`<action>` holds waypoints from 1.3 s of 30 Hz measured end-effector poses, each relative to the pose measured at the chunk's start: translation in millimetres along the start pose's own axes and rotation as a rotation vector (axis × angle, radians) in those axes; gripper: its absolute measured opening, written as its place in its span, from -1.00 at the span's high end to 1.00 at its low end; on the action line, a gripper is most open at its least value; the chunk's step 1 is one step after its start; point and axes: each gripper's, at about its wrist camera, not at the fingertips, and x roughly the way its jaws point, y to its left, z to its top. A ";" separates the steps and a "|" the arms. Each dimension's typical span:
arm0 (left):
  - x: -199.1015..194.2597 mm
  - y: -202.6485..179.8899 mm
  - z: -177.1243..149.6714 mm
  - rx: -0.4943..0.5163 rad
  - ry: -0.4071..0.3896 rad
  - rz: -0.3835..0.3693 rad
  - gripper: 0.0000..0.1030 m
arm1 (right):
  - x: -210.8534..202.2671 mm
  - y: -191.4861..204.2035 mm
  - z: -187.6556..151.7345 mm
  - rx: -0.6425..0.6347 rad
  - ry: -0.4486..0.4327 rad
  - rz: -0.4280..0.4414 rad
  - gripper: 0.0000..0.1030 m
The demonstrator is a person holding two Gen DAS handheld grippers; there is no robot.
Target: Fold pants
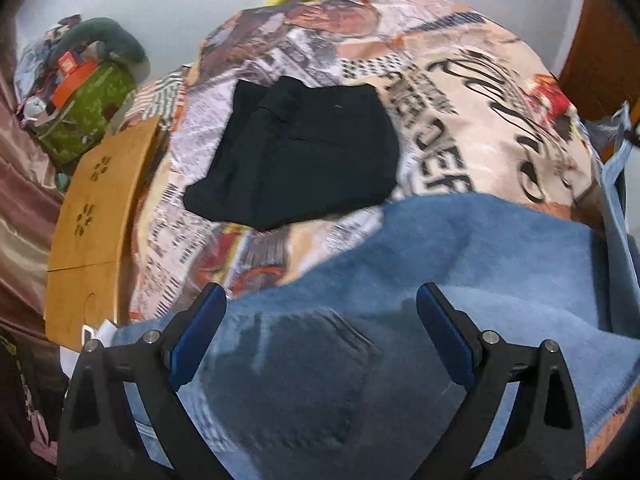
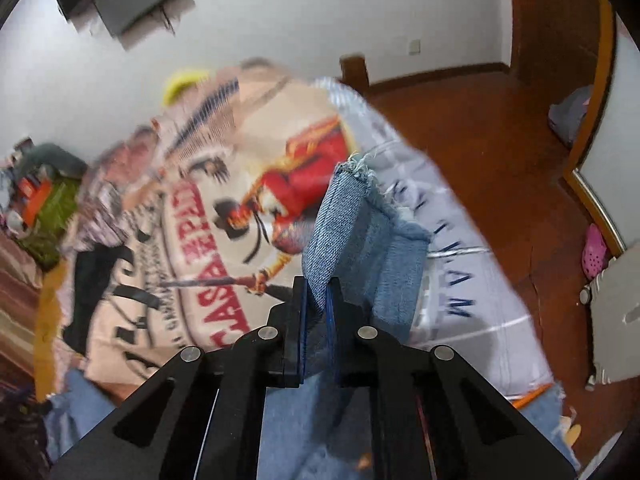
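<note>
Blue jeans [image 1: 420, 264] lie spread on the printed bedspread [image 1: 500, 92], a back pocket [image 1: 320, 356] just under my left gripper [image 1: 320, 300]. The left gripper is open and empty, hovering over the jeans' seat. My right gripper [image 2: 318, 292] is shut on a frayed leg end of the jeans [image 2: 348, 216] and holds it lifted above the bed. The rest of the jeans hangs below it [image 2: 288, 420].
A folded black garment [image 1: 296, 152] lies on the bed beyond the jeans. A wooden lap table [image 1: 92, 224] and a green bag [image 1: 88, 116] sit at the left. The bed's right edge drops to a wooden floor [image 2: 500, 152]. A white appliance [image 2: 616, 312] stands at the right.
</note>
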 end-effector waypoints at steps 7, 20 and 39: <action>-16.0 -46.4 -13.7 0.102 0.006 -0.033 -0.88 | -94.3 -18.4 12.5 0.028 -0.173 0.049 0.86; -29.3 -101.0 -42.2 0.209 0.012 -0.064 -0.88 | -115.7 -79.4 -67.8 0.077 -0.107 0.001 0.86; -30.7 -95.4 -53.4 0.156 -0.011 -0.088 -0.95 | -74.7 -122.8 -155.0 0.093 0.142 -0.241 0.64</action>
